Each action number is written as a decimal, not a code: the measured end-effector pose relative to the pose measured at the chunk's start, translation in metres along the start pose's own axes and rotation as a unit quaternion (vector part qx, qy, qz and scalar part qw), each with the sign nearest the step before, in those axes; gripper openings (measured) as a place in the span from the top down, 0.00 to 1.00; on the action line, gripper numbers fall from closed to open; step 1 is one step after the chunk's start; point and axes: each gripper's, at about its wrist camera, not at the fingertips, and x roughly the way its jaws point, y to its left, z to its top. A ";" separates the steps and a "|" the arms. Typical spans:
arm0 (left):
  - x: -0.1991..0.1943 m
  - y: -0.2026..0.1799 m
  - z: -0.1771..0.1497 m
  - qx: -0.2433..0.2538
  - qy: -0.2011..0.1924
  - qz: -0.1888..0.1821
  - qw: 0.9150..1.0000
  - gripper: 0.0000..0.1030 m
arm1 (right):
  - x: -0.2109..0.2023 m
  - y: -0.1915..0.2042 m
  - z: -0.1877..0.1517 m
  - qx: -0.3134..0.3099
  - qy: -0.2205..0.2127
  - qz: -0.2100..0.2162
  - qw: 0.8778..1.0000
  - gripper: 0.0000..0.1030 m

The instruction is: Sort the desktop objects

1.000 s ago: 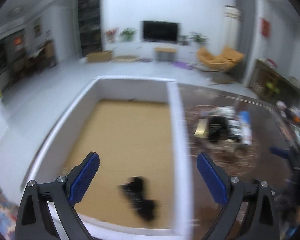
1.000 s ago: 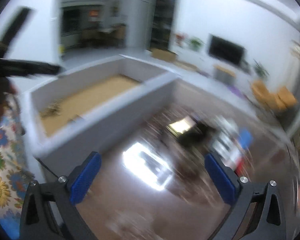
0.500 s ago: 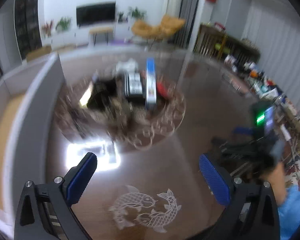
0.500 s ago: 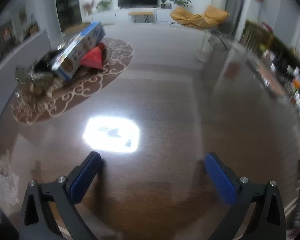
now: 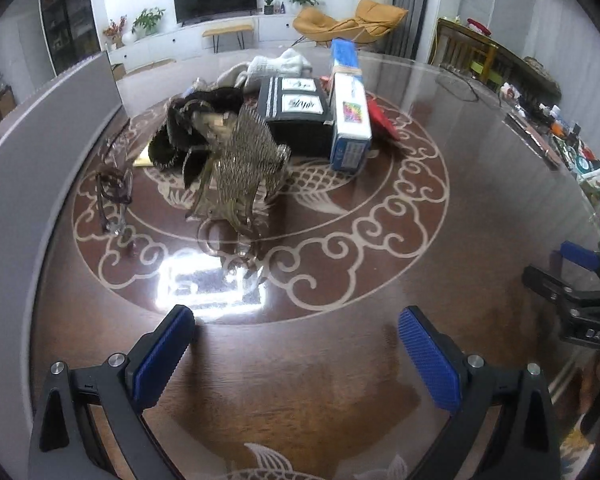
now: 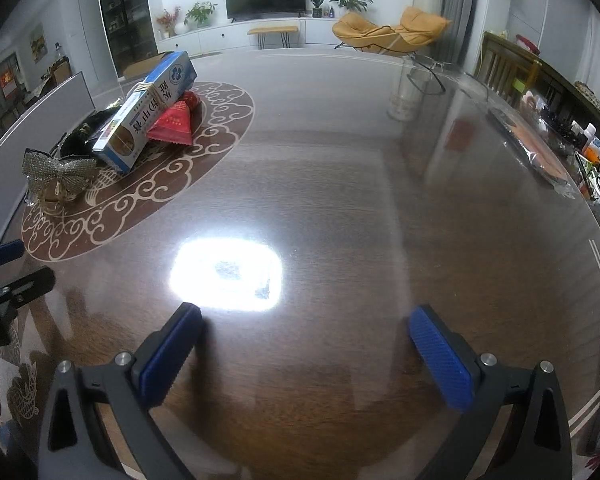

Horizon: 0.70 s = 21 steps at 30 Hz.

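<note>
Sorting looks largely undone: both the left gripper point(image 5: 296, 334) and right gripper point(image 6: 304, 332) hover jaws apart, empty, over the table point(image 6: 340, 208), while the pile stays unsorted, bow clip point(image 5: 244, 168) nearest, blue box point(image 5: 350, 116), black case point(image 5: 296, 116), and glasses point(image 5: 114, 196) beside the bin wall point(image 5: 40, 152).

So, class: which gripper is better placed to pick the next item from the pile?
Probably left. The left gripper is open and faces the sparkly bow; the right gripper faces bare table.
</note>
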 end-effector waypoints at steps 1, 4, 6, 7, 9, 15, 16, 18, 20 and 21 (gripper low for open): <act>0.000 -0.001 -0.002 0.004 -0.008 0.005 1.000 0.00 | 0.000 0.000 0.000 0.000 0.000 0.000 1.000 0.00; 0.002 -0.003 -0.005 0.016 -0.015 0.011 1.000 0.00 | 0.000 0.000 0.000 0.000 0.000 -0.001 1.000 0.00; 0.002 -0.003 -0.005 0.016 -0.016 0.010 1.000 0.00 | 0.000 -0.002 0.000 0.000 0.000 -0.001 1.000 0.00; 0.002 -0.002 -0.005 0.017 -0.017 0.010 1.000 0.00 | 0.001 0.005 -0.001 -0.001 0.000 -0.001 1.000 0.00; 0.001 -0.001 -0.005 0.017 -0.018 0.010 1.000 0.00 | 0.001 0.004 -0.001 0.000 0.000 -0.001 1.000 0.00; 0.002 -0.001 -0.004 0.017 -0.018 0.008 1.000 0.00 | 0.001 0.003 0.000 0.000 0.000 -0.001 1.000 0.00; 0.002 -0.001 -0.004 0.017 -0.018 0.008 1.000 0.00 | 0.001 0.004 -0.001 0.000 0.000 -0.001 1.000 0.00; 0.002 -0.001 -0.004 0.017 -0.018 0.008 1.000 0.00 | 0.001 0.004 -0.001 0.000 0.000 -0.001 1.000 0.00; 0.002 -0.001 -0.004 0.017 -0.018 0.008 1.000 0.00 | 0.002 0.004 -0.001 0.000 0.000 -0.001 1.000 0.00; 0.002 -0.001 -0.004 0.017 -0.018 0.008 1.000 0.00 | 0.001 0.004 -0.001 0.000 0.000 -0.001 1.000 0.00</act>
